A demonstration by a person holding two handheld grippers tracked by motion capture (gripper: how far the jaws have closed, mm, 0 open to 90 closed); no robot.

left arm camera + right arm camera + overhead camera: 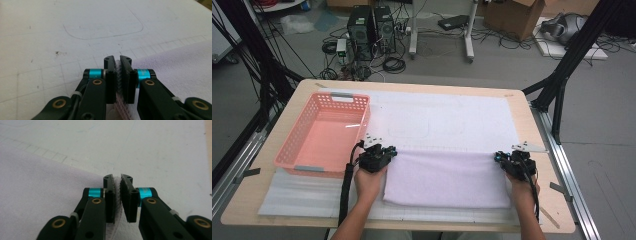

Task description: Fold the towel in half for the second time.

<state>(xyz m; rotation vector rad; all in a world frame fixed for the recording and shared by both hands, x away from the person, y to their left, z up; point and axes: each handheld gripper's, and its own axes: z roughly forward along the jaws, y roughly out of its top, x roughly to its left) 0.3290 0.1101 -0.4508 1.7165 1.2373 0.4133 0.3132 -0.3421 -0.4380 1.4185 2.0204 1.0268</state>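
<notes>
A pale lilac towel (447, 179) lies folded on the white mat (447, 120) near the table's front. My left gripper (384, 151) pinches its far left corner; in the left gripper view the towel (180, 67) spreads to the right, and a fold of it sits between the shut jaws of the gripper (118, 60). My right gripper (504, 157) pinches the far right corner. In the right gripper view the towel (37, 185) spreads to the left, and its edge is caught in the gripper (118, 178).
A pink plastic basket (292, 150) stands at the table's left, close to my left gripper. A rounded rectangle outline (409, 127) is drawn on the mat beyond the towel. The table's right edge (552, 165) is near my right hand.
</notes>
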